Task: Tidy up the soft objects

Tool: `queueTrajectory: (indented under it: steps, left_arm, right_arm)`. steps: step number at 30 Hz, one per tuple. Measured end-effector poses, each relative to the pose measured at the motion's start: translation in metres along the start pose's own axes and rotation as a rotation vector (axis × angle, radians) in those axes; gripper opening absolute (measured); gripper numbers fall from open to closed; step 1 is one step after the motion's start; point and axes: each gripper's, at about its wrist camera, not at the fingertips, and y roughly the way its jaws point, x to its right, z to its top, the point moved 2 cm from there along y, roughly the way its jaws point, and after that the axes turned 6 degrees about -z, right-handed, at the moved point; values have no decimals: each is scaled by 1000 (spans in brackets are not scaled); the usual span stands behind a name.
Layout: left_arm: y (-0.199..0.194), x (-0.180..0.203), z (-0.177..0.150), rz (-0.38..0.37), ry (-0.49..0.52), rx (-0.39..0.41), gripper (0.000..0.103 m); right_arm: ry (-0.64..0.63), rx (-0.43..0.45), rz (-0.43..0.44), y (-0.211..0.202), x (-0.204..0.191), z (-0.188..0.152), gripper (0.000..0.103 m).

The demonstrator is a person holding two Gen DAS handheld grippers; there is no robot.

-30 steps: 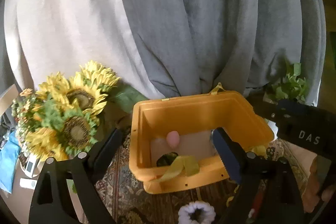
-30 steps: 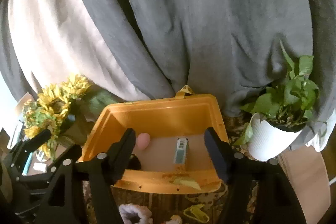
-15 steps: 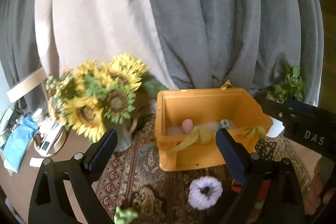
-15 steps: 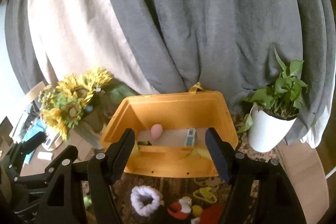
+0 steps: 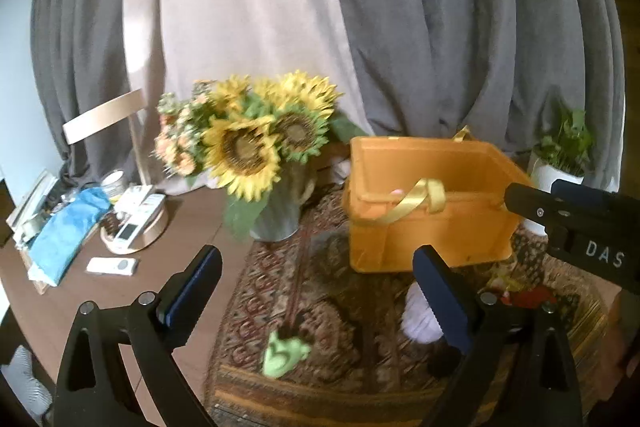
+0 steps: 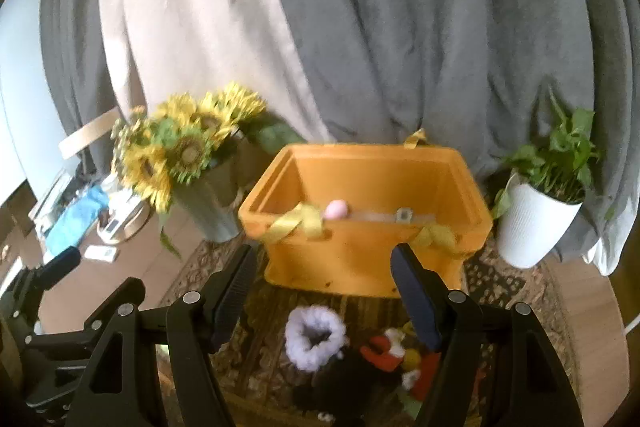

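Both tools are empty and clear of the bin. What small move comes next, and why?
Probably lower the right tool onto the fluffy white ring. It lies on the rug just below the open fingers, outside the orange bin, nearer than the green toy.

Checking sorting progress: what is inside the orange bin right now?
Inside the orange bin, a pink egg-shaped item and a small grey object show. Its near wall hides the remaining floor.

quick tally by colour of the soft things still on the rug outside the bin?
Green: 1, green toy
Lavender: 1, fluffy ring
Red: 1, red plush with white and yellow parts
Total: 3 clear on the rug, outside the orange bin. Dark shapes near the ring are too blurred to count.
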Motion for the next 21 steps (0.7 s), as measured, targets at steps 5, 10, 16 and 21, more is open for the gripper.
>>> queueTrajectory:
  steps: [5, 10, 16, 21]
  left_arm:
    - [-12, -9, -24, 49, 19, 12, 99]
    - [-19, -15, -44, 72, 24, 23, 101]
    - [-13, -16, -64, 71, 44, 4, 101]
    - [1, -21, -78, 82, 35, -31, 101]
  right_arm:
    - [-27, -38, 21, 1, -13, -21, 70]
    - [-36, -53, 28, 2, -20, -42, 70]
    - [-68, -71, 23, 7, -28, -63, 70]
    - [-97, -89, 3, 13, -33, -75, 70]
